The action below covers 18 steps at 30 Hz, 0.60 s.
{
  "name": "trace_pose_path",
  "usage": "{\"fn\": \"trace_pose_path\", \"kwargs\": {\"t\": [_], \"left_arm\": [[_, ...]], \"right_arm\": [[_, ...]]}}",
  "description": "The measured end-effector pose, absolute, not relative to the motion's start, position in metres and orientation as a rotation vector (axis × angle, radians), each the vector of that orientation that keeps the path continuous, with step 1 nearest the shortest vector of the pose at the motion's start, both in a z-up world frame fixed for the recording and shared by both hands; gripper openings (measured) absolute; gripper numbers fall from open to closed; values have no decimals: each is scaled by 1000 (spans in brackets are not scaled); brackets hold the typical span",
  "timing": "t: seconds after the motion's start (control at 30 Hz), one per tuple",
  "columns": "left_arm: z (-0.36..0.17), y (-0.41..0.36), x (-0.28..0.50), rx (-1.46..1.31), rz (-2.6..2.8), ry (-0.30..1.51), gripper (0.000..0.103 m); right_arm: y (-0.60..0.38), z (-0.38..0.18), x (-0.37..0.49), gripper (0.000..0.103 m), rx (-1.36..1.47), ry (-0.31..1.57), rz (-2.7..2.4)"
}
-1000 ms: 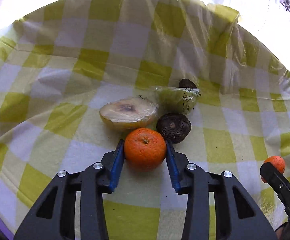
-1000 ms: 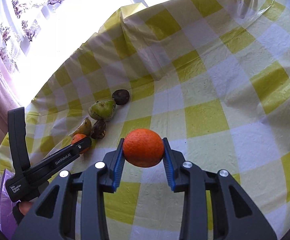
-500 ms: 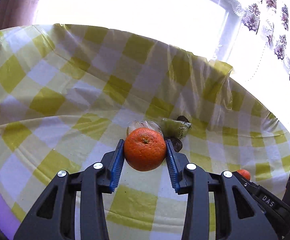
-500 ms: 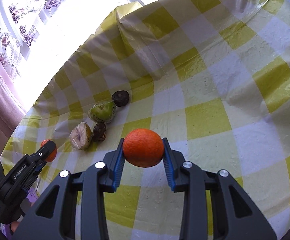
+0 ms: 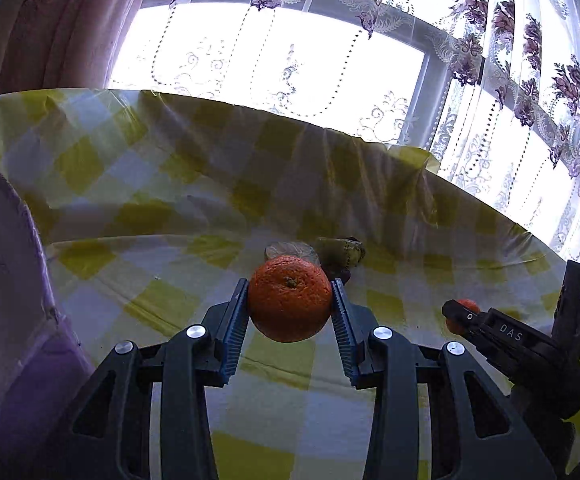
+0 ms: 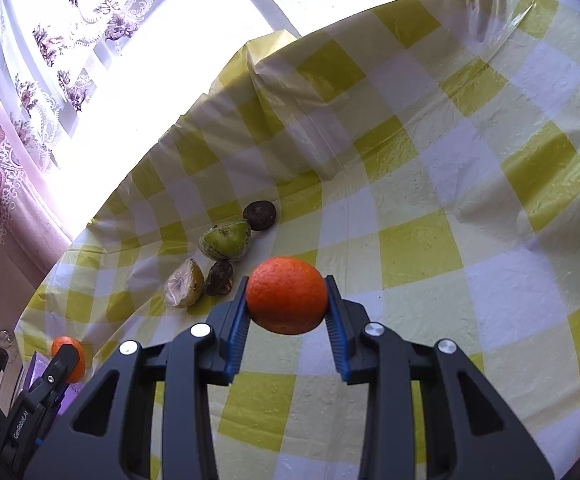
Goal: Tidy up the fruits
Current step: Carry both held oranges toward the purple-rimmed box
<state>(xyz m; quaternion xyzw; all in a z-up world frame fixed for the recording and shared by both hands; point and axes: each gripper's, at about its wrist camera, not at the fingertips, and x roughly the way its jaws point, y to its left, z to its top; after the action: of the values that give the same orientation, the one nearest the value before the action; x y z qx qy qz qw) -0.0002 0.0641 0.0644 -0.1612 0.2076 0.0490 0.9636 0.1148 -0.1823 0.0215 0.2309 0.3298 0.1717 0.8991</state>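
My left gripper (image 5: 290, 300) is shut on an orange (image 5: 290, 298), held above the yellow checked tablecloth (image 5: 149, 304). My right gripper (image 6: 285, 300) is shut on a second orange (image 6: 286, 295) over the cloth (image 6: 418, 248). In the right wrist view the left gripper (image 6: 65, 354) and its orange (image 6: 74, 354) show at the lower left edge. In the left wrist view the right gripper (image 5: 456, 314) with its orange (image 5: 466, 307) shows at the right. On the cloth lie a green wrapped fruit (image 6: 225, 240), a pale cut fruit (image 6: 183, 284) and two dark fruits (image 6: 259, 215) (image 6: 218, 278).
A purple rounded object (image 5: 5, 300) stands at the left in the left wrist view. A bright window with flowered lace curtains (image 5: 530, 80) lies behind the table. The cloth hangs in folds at the far edge (image 6: 257, 64). Bare checked cloth spreads to the right (image 6: 530, 200).
My left gripper has lifted its orange off the cloth and drawn back from the fruit group toward the table's left edge, tilting up so the window shows. The right gripper stays still.
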Motion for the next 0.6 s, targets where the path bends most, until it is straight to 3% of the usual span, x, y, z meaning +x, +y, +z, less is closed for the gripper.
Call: {"fn": "trace_pose_path", "kwargs": {"t": [0.6], "left_arm": [[57, 45, -69, -161, 63, 611, 38]], "right_arm": [[-119, 7, 20, 36, 289, 888, 448]]}}
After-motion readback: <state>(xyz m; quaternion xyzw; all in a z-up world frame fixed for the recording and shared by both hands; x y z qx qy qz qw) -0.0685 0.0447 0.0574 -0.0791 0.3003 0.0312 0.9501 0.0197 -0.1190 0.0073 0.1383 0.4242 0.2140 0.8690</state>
